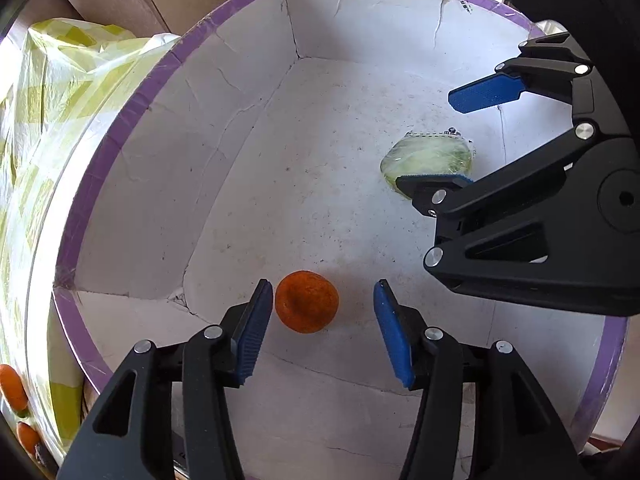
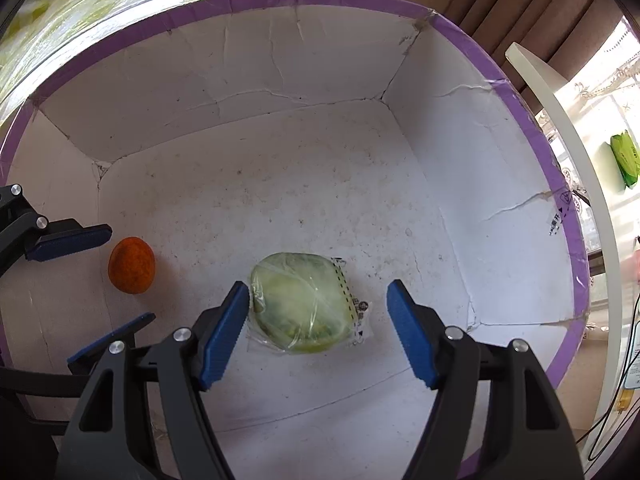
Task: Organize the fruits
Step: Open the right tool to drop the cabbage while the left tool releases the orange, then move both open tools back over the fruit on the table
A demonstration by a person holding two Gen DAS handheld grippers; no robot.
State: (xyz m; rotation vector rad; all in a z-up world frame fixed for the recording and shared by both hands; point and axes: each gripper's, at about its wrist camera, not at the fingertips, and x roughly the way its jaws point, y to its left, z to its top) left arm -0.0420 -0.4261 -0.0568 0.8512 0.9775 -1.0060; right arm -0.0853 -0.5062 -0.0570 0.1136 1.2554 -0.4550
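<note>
Showing only in the left view, spare oranges [image 1: 12, 388] lie outside the box [image 1: 240, 12]; both claws gape.

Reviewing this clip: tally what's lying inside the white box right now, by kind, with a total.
Orange fruit: 1
Green item in clear plastic wrap: 1
Total inside the white box: 2
Both the left gripper and the right gripper are open, holding nothing.
</note>
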